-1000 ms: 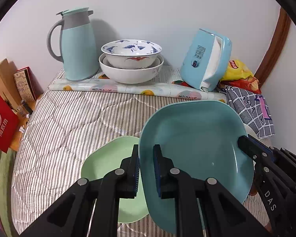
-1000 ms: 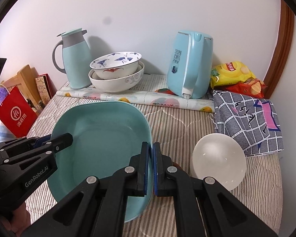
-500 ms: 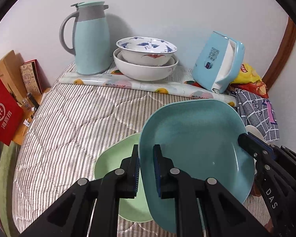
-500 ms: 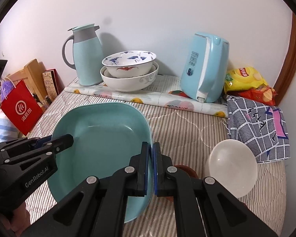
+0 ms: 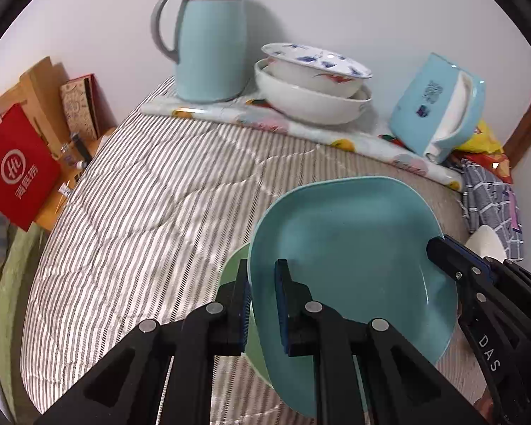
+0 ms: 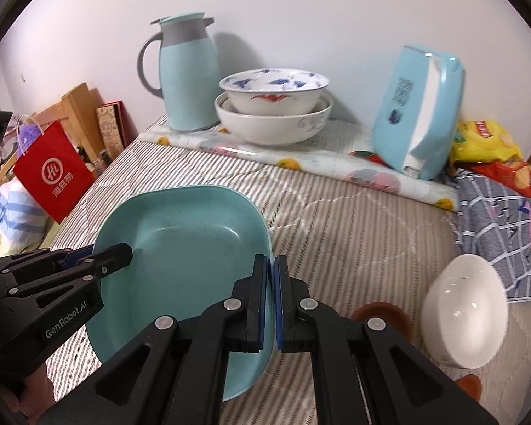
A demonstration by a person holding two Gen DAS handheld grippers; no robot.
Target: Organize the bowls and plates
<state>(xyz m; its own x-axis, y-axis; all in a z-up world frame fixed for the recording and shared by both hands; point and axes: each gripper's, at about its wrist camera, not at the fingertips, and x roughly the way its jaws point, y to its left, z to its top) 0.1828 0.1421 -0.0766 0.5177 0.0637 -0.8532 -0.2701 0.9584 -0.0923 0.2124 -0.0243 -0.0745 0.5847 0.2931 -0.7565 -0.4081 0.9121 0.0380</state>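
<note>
Left wrist view: your left gripper (image 5: 262, 304) is clamped on the near-left rim of the teal plate (image 5: 350, 258), one pad under the rim, one inside the dish. The right gripper (image 5: 442, 248) pinches the opposite rim at the far right. The plate hangs between both hands, tilted, its left edge lower. The green plate (image 5: 235, 265) lies directly below and left of it, mostly hidden under the teal one, flat on the striped bed cover (image 5: 141, 212). That overlap is what the next move turns on: probably set teal down onto green, so you likely need a small shift left to centre it. Neither hand is nearer, both carry

Right wrist view: the right gripper (image 6: 270, 297) has its jaws closed tight on the teal plate's right rim (image 6: 184, 258); the left gripper (image 6: 124, 251) bites the left rim. The plate's long axis runs roughly from the jaws away toward the stacked bowls (image 6: 272, 109) at the wall. The plate is a rounded square, glossy teal, shallow, empty, raised lip. A white bowl (image 6: 463, 311) sits on its side to the right, apart from the plate, with a brown dish (image 6: 382, 313) just beside it. The green plate is not visible here
</note>
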